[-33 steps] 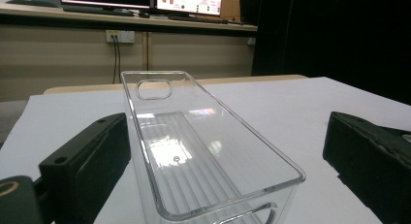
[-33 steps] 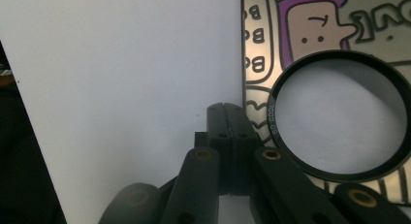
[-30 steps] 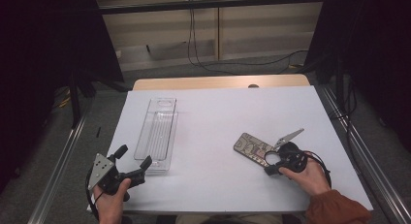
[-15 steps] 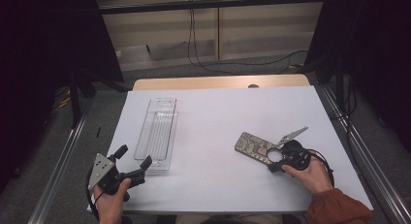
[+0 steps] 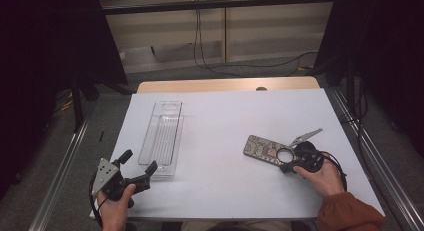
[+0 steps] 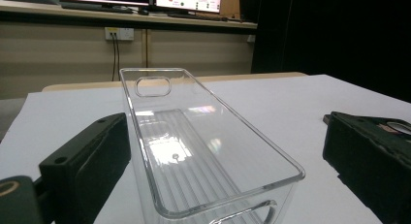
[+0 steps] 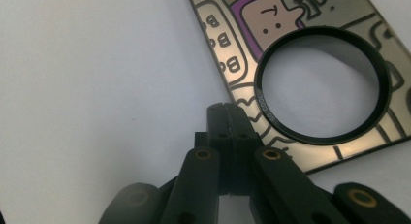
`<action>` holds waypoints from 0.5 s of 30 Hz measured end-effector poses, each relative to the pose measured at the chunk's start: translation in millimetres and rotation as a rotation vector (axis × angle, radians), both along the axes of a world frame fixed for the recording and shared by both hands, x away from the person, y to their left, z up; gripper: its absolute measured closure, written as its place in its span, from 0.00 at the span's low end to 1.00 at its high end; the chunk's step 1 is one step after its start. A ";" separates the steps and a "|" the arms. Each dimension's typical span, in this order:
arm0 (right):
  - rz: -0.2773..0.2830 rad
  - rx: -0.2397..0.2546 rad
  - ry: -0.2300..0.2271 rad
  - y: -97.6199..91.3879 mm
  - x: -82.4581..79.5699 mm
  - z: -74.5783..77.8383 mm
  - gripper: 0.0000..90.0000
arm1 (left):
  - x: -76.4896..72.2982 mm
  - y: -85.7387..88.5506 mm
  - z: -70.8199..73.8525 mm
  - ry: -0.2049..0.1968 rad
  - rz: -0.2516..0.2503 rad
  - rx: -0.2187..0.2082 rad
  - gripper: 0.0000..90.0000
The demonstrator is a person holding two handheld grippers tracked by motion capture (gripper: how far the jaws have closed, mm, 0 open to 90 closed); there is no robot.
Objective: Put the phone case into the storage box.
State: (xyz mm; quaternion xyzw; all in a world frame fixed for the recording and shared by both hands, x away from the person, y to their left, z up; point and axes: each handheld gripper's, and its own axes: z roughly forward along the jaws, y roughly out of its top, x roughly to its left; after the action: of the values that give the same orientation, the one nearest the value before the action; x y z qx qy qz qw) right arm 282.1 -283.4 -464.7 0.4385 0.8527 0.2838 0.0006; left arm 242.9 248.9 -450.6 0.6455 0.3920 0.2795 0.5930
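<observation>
- Right claw (image 7: 228, 136), jaws clenched together with nothing between them, its tips at the near edge of the card (image 7: 310, 54) lying flat on the counter (image 5: 225, 121).
- A ring (image 7: 322, 86) lies on the card.
- Left claw (image 5: 137, 163) spread wide, empty, at the bin's (image 6: 194, 141) near end.

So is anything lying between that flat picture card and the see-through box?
No. Bare white table lies between the card and the clear box. The right gripper, jaws shut, sits at the card's near edge.
</observation>
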 end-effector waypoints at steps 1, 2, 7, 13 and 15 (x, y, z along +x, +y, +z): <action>0.005 -0.008 0.001 -1.4 0.8 0.1 1.00 | 0.0 0.0 0.0 0.001 0.002 -0.001 0.04; -0.010 0.001 -0.002 -1.4 0.9 -0.2 1.00 | 0.1 0.0 -0.1 0.000 0.001 -0.001 0.04; -0.034 -0.002 0.000 -3.5 2.9 0.1 1.00 | 0.5 -0.1 -0.2 0.001 0.003 0.004 0.04; -0.051 -0.038 -0.018 -5.6 7.5 1.7 1.00 | 0.6 -0.7 -0.6 0.005 0.004 0.003 0.04; -0.053 -0.029 -0.020 -7.9 9.9 0.9 1.00 | 0.3 -1.3 -0.5 0.007 0.005 0.005 0.04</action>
State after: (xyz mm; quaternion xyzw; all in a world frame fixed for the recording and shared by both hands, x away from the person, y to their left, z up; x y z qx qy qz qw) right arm 292.0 -291.3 -463.8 0.4581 0.8447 0.2757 0.0230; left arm 243.2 247.6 -451.2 0.6468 0.3948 0.2796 0.5895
